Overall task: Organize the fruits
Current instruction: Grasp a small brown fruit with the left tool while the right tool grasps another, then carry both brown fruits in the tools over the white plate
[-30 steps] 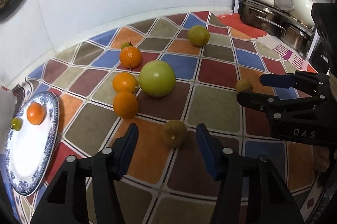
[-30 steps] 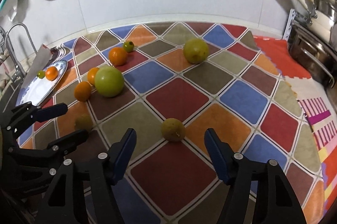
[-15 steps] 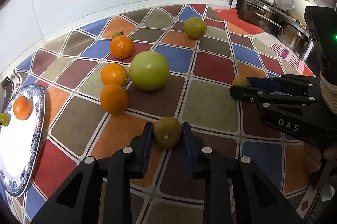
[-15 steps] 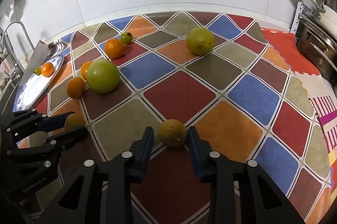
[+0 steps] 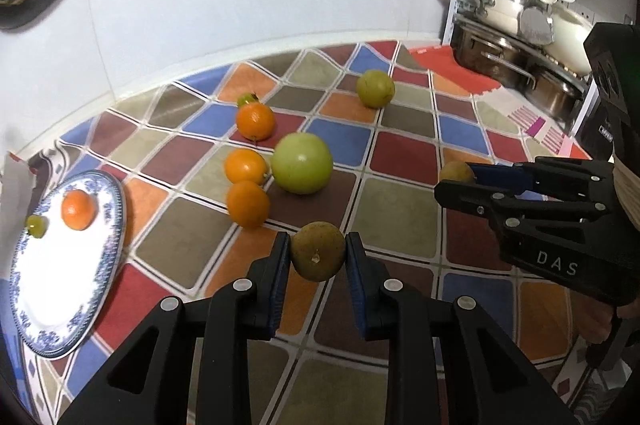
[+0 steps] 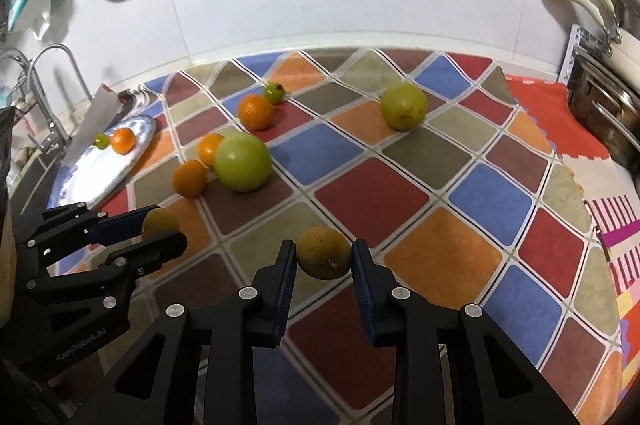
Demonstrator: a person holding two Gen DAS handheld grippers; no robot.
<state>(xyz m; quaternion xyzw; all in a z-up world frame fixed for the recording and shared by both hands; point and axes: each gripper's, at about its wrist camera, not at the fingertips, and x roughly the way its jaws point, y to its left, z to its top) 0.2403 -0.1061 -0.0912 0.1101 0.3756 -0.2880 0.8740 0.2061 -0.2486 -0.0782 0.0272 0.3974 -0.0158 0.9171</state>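
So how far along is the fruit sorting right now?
Early. The plate holds one orange and a small green fruit. The left gripper and right gripper each clamp a brown fruit. Three oranges and three green fruits remain on the mat.

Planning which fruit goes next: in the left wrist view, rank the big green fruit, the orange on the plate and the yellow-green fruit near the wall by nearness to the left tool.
1. Big green fruit, straight ahead.
2. Orange on the plate, far left.
3. Yellow-green fruit, back right.
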